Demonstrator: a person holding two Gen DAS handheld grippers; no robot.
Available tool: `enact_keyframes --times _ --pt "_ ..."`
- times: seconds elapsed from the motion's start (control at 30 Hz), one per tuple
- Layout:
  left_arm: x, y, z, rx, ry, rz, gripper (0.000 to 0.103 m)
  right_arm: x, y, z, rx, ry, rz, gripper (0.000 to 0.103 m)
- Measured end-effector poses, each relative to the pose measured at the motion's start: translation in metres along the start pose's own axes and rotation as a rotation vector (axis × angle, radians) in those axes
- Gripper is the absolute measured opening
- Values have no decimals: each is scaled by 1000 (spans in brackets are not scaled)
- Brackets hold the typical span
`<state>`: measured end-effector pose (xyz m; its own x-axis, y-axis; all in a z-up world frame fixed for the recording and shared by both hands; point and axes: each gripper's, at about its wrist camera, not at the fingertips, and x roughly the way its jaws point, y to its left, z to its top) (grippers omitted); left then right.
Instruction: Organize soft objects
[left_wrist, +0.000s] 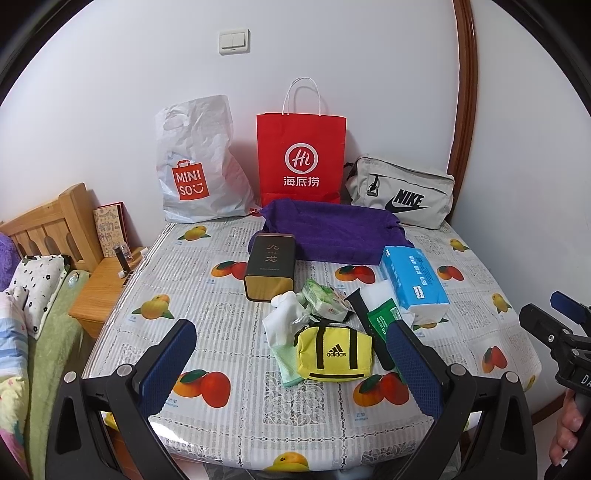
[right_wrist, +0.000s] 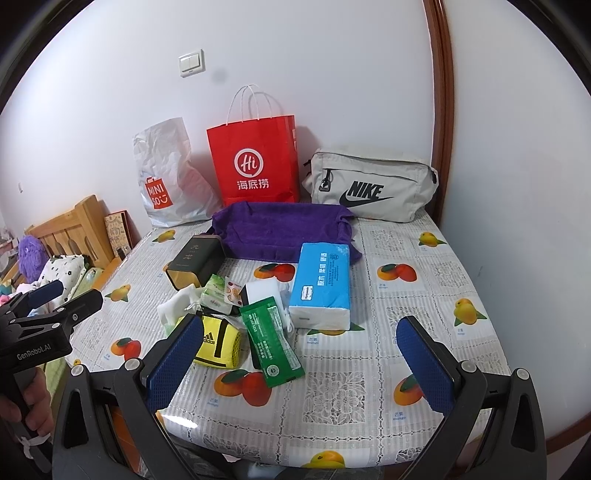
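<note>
A pile of small items lies mid-table: a yellow adidas pouch (left_wrist: 334, 356) (right_wrist: 218, 341), a white sock (left_wrist: 282, 319), a green wipes pack (right_wrist: 275, 345), a blue tissue pack (left_wrist: 413, 282) (right_wrist: 321, 284) and a white sponge (right_wrist: 264, 291). A purple towel (left_wrist: 332, 230) (right_wrist: 284, 229) lies behind them. My left gripper (left_wrist: 291, 354) is open and empty, above the table's near edge with the pouch between its fingers' line of sight. My right gripper (right_wrist: 301, 349) is open and empty, just in front of the wipes pack.
A dark tea tin (left_wrist: 269, 267) stands left of the pile. A white MINISO bag (left_wrist: 195, 166), a red paper bag (left_wrist: 301, 155) and a grey Nike bag (left_wrist: 402, 192) stand against the wall. A wooden nightstand (left_wrist: 103, 284) and bed are at the left.
</note>
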<state>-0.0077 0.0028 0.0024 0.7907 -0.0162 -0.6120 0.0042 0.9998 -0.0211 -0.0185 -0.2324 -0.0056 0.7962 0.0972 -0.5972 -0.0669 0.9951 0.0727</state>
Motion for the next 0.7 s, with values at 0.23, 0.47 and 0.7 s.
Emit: enact_keyframes --times 0.23,0.47,0.7 --pt "-1 1 -1 -2 0 0 103 0 0 0 -1 2 -1 103" --pt "2 7 -6 -11 12 2 103 1 1 0 -2 6 0 103" --pt "8 10 -6 -13 25 13 103 8 3 1 0 19 0 103"
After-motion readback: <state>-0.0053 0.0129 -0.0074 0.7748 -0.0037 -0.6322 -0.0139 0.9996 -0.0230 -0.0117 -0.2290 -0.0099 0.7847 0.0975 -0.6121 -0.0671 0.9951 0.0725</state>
